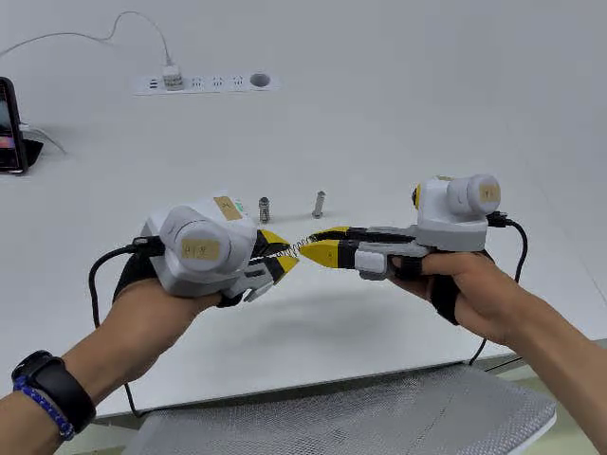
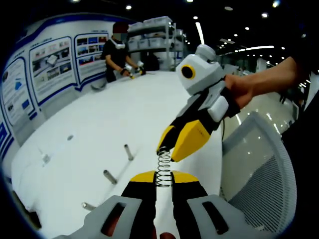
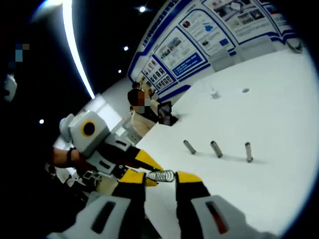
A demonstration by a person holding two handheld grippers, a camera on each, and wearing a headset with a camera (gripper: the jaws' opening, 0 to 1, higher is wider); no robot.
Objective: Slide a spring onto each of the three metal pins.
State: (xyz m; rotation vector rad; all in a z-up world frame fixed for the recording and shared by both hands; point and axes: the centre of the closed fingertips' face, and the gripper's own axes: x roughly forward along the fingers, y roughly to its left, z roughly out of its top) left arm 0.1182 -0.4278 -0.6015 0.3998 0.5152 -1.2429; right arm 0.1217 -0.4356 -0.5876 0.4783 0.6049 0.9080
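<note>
White workbench (image 1: 398, 123) lay beneath both grippers. Between them hung the spring (image 1: 300, 247), one end pinched in the left gripper (image 1: 280, 251) and the other in the right gripper (image 1: 313, 243), both narrow. Beyond their tips stood three pins (image 3: 216, 148). The middle one looked already coiled, and I judged this spring unplaced.

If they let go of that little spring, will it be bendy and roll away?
Probably bendy: the spring is a thin open wire coil held between the left gripper and right gripper. It looks very light. Dropped on the flat table, its round shape would likely roll.
</note>
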